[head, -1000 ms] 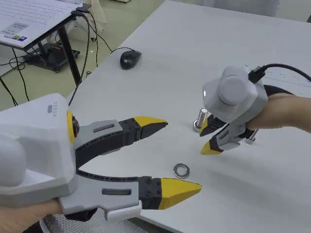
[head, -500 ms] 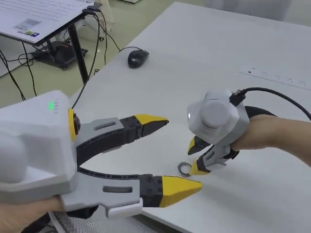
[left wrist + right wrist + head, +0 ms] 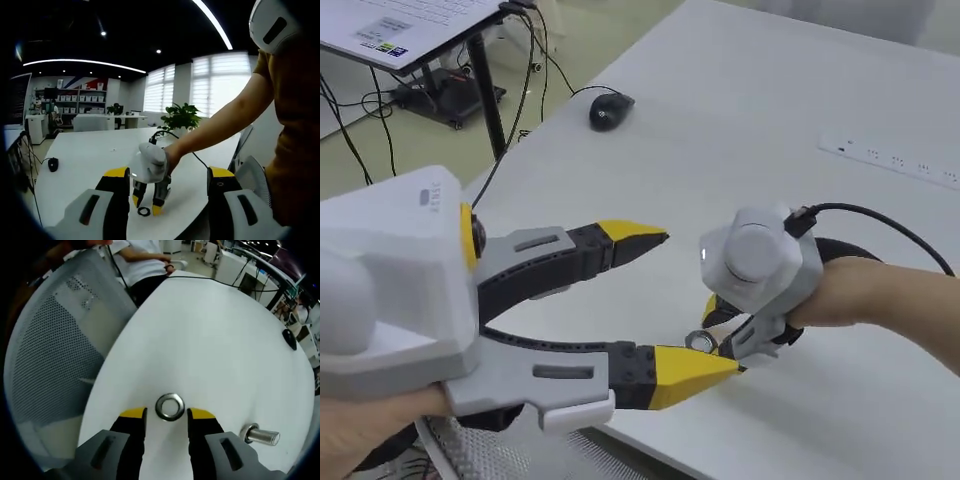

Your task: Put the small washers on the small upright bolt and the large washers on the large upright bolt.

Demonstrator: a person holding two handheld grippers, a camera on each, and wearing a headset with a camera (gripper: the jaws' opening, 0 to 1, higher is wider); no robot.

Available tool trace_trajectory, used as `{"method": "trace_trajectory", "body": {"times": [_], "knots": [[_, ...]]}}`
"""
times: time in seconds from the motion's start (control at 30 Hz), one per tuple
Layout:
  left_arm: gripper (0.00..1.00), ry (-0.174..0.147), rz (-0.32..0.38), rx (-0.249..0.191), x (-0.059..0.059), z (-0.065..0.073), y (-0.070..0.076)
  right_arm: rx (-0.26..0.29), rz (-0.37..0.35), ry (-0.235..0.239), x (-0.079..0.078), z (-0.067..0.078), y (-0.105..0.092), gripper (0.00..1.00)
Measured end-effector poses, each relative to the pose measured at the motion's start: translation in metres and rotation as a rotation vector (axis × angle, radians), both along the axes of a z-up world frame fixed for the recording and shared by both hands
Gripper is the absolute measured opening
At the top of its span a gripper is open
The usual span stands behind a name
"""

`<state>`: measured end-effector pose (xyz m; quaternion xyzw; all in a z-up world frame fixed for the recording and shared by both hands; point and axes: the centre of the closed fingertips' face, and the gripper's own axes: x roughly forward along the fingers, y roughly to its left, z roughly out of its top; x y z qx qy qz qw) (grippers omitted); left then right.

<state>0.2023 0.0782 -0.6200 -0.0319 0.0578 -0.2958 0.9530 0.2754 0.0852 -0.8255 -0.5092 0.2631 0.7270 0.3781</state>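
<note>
White bench (image 3: 770, 120) in an open office; a black computer mouse (image 3: 611, 110) and a white power strip (image 3: 890, 160) lie on its far part.

Change against the earlier frames: one second ago the right gripper (image 3: 716, 334) was held beside the upright bolt, well apart from the washer. Half a second ago it had come down just beside the washer. It now stands over the flat silver metal washer (image 3: 700, 341), one jaw on each side. The washer lies near the bench's near edge, as it did before. The left gripper (image 3: 695, 300) is held low at the near edge as before, jaws wide apart and holding nothing.

Right gripper view: the right gripper (image 3: 169, 414) has its yellow-tipped jaws apart, with the washer (image 3: 170, 406) between the tips. Each tip is close to the rim; contact cannot be confirmed.

Orientation: the washer lies flat on the bench, hole facing up. A silver metal bolt (image 3: 260, 435) sits near the jaws, its long axis running toward that view's right side, wide end nearer the jaws.

Left gripper view: the right gripper (image 3: 146, 205) points down at the washer (image 3: 144, 211).

Count: one washer, one bolt, two grippers.
</note>
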Motion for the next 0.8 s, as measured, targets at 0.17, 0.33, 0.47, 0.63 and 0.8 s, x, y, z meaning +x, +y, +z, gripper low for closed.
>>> {"method": "trace_trajectory", "body": {"times": [0.17,0.33,0.47,0.63,0.8], "knots": [[0.62,0.009,0.000,-0.002,-0.0013,-0.0028,0.0008,0.007,0.000,-0.003,-0.0022,-0.0001,0.0021,0.32],[0.62,0.008,0.004,-0.008,-0.0014,-0.0026,0.0018,0.001,0.013,-0.010,-0.0043,0.0000,0.0010,0.29],[0.62,0.006,0.001,-0.008,-0.0012,-0.0019,0.0007,0.005,0.024,-0.016,-0.0055,0.0021,0.0012,0.24],[0.62,0.007,0.001,-0.007,-0.0011,-0.0019,0.0002,0.000,0.002,-0.010,-0.0044,0.0040,0.0004,0.22],[0.62,0.006,-0.004,-0.006,-0.0014,-0.0017,-0.0011,0.005,-0.015,-0.008,-0.0011,0.0047,-0.0007,0.21]]}}
